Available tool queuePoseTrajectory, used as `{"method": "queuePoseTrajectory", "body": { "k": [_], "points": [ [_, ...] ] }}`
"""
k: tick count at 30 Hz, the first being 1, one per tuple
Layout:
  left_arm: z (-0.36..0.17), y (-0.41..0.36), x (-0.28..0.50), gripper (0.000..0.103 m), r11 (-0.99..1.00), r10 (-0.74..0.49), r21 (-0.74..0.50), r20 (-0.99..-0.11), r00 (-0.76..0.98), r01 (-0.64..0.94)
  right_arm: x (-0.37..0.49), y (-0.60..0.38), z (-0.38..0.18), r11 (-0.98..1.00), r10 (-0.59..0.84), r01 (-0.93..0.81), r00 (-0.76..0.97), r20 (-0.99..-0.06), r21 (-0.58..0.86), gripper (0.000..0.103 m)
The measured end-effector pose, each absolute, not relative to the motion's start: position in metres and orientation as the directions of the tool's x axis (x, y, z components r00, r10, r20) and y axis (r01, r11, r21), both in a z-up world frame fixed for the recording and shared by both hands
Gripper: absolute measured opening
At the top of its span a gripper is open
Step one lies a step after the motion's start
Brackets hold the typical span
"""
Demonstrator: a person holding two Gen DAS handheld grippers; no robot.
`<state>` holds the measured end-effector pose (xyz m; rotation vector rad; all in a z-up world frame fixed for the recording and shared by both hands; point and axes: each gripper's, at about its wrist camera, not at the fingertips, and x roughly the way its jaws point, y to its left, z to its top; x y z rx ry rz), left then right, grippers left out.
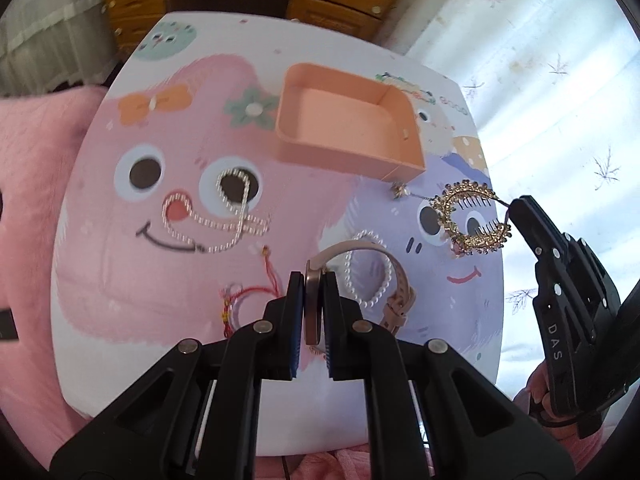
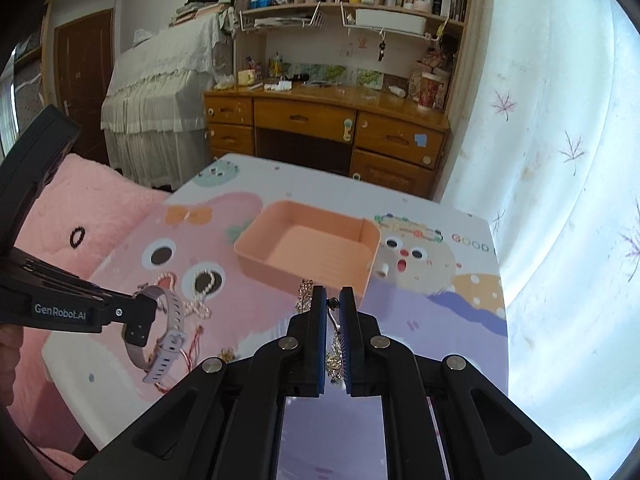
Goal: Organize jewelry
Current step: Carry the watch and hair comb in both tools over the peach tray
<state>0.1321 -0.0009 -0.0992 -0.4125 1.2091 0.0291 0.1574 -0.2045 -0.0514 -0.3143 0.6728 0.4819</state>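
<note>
My left gripper [image 1: 314, 280] is shut on a pink-strapped watch [image 1: 394, 280] and holds it above the cartoon table mat; it shows from the side in the right wrist view [image 2: 138, 320], with the watch [image 2: 170, 336] hanging from it. My right gripper [image 2: 332, 296] is shut on a gold hair comb [image 2: 335, 354], lifted off the table; in the left wrist view the comb [image 1: 470, 216] hangs from the right gripper's tip [image 1: 514, 208]. An empty peach tray [image 1: 352, 120] [image 2: 308, 248] stands beyond both. A pearl necklace [image 1: 224, 216], a pearl bracelet [image 1: 372, 268] and a red string bracelet [image 1: 248, 300] lie on the mat.
A small gold earring [image 1: 400, 190] lies by the tray's near corner. The table [image 2: 440, 320] sits against a pink blanket [image 2: 92, 208] on the left and a white curtain [image 2: 560, 160] on the right. A wooden desk [image 2: 328, 120] stands behind.
</note>
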Motion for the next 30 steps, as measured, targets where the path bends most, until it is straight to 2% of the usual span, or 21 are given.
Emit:
{"method": "queuePoseTrajectory", "body": {
  "k": [10,16,24,30],
  "points": [
    [-0.055,0.011,0.197,0.007,0.957,-0.176,-0.261,-0.869,0.463,-0.128,0.188,-0.185,-0.008,0.866,0.34,-0.487,0.739,-0.582,-0.112,0.005],
    [-0.051,0.014,0.236,0.007,0.958,-0.189,-0.271,-0.847,0.498,-0.097,0.215,-0.163,0.001,0.864,0.346,-0.487,0.761,-0.549,-0.131,0.005],
    [-0.074,0.018,0.281,0.007,0.962,-0.18,-0.258,-0.847,0.5,-0.091,0.26,-0.136,-0.02,0.866,0.346,-0.489,0.742,-0.574,-0.11,0.006],
    [-0.102,0.029,0.303,0.007,0.952,-0.18,-0.274,-0.862,0.474,-0.136,0.286,-0.128,-0.062,0.873,0.335,-0.48,0.718,-0.61,-0.086,0.006]
  ]
}}
